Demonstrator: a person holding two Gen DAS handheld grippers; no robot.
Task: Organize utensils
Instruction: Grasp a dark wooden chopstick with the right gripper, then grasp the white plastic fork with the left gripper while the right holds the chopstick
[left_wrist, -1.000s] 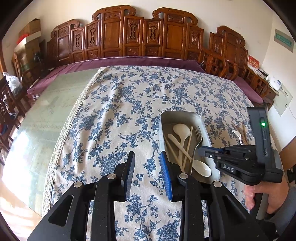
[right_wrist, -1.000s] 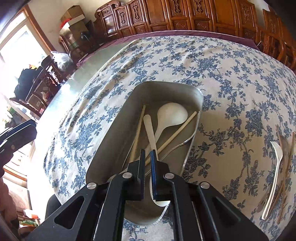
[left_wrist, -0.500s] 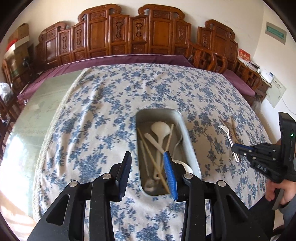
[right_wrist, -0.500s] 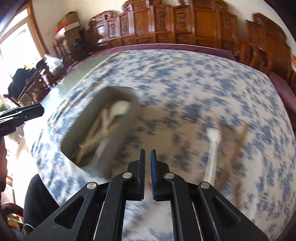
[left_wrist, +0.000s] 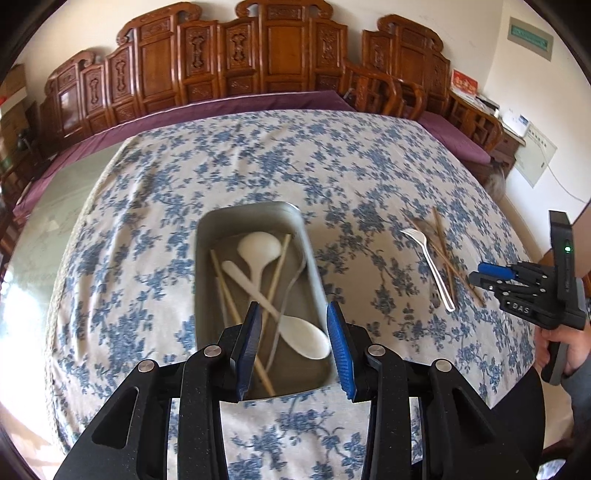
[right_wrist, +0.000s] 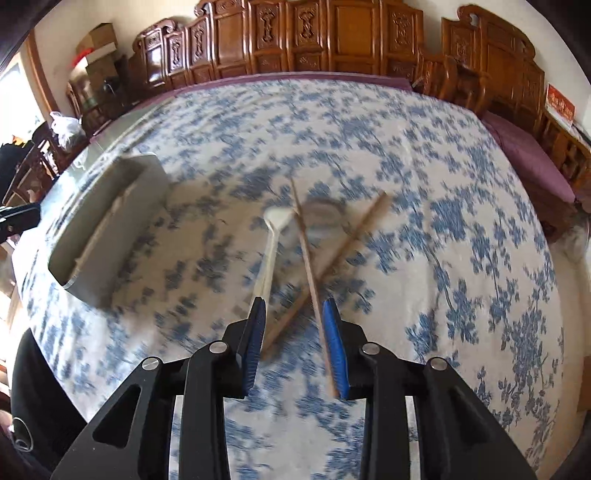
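Observation:
A metal tray (left_wrist: 207, 280) on the flowered cloth holds two white spoons (left_wrist: 258, 247), wooden chopsticks (left_wrist: 229, 295) and a metal utensil. My left gripper (left_wrist: 293, 314) hovers open over the tray's near end, with nothing between its pads. To the right, a metal fork (left_wrist: 430, 266) and crossed chopsticks (left_wrist: 443, 251) lie loose on the cloth. My right gripper (right_wrist: 293, 314) hangs just above the crossed chopsticks (right_wrist: 306, 254) and the fork (right_wrist: 271, 247). Its jaws are opening and grip nothing. The right wrist view is motion-blurred.
Carved wooden chairs (left_wrist: 280, 48) line the far side of the table. Bare glass tabletop (left_wrist: 40, 229) shows left of the cloth. A person's hand (left_wrist: 561, 347) holds the right gripper (left_wrist: 476, 273) near the table's right edge. The tray (right_wrist: 110, 221) sits left of the right gripper.
My right gripper swung from over the tray to the loose utensils on the right and its jaws parted. My left gripper shifted right to hang over the tray and opened a little wider.

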